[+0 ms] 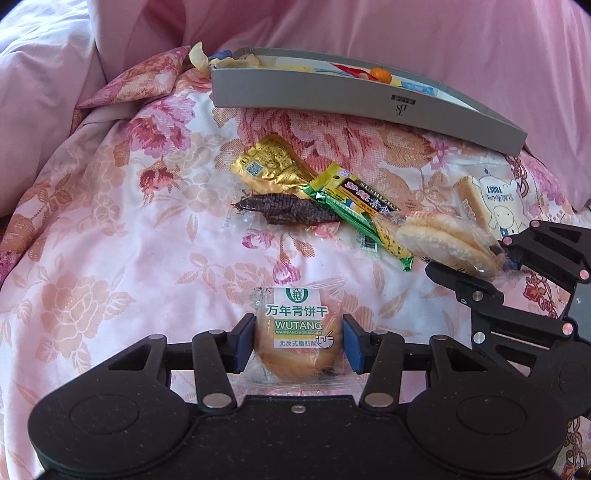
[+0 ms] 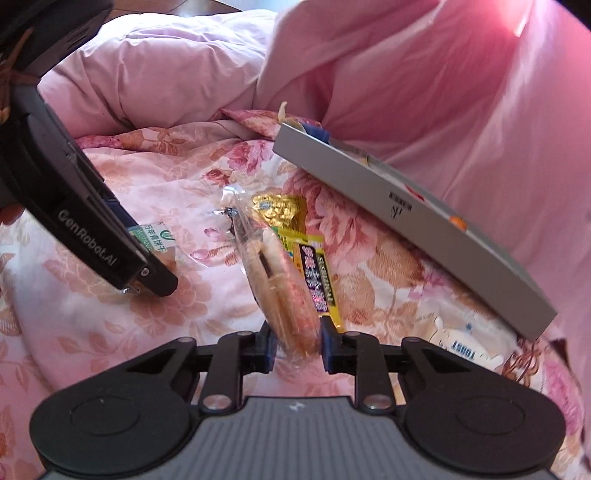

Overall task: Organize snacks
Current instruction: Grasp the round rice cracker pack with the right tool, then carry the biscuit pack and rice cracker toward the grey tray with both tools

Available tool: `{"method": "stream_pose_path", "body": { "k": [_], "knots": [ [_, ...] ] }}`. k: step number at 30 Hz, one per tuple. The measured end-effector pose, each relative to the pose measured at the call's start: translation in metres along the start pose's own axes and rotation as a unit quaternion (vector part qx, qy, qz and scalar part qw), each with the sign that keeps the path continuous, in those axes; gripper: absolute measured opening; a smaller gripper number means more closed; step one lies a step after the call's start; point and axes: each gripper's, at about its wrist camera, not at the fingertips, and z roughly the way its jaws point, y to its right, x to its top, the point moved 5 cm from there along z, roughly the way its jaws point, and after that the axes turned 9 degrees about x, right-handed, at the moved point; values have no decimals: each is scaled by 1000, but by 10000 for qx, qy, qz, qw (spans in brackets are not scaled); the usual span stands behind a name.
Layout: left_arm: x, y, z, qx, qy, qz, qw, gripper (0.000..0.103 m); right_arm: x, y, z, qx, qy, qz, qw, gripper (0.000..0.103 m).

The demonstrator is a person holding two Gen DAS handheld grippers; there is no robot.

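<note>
Two grippers work over a floral quilt [image 1: 110,258]. Nearest, the left gripper [image 1: 299,345] has its blue pads against both sides of a WUTANG biscuit packet [image 1: 299,332], which lies on the quilt. The right gripper [image 2: 295,345] is clamped on a clear rice cracker packet [image 2: 280,295] (lifted at a tilt). Beyond lie a yellow-green bar [image 1: 354,206], a dark brown snack [image 1: 291,212], a gold packet [image 1: 269,162] and a toast packet [image 1: 491,203]. Farthest, a grey box [image 1: 351,99] holds other snacks against pink bedding [image 1: 406,29].
</note>
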Motion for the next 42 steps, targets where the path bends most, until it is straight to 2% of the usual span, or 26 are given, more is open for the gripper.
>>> {"method": "stream_pose_path", "body": {
  "k": [12,18,24,29,36,42],
  "knots": [
    [12,-7,-21,178,330,-261,9990,51,16,-5,-17,-406,417,-512,9970,25],
    [35,-10,-35,312,651,-453,9964,51,28,5,-31,-580,693,-332,9954,25],
    [73,-9,-45,320,909,-800,9921,51,42,34,-47,-839,985,19,9916,25],
    [113,0,-51,327,1207,-831,9887,51,53,65,-53,-1120,1187,199,9864,25],
    [171,16,-42,302,1452,-1075,9831,51,62,114,-51,-1291,1371,756,9792,25],
    [211,40,-24,268,1554,-1060,9818,51,58,158,-36,-1542,1389,1043,9727,25]
  ]
}}
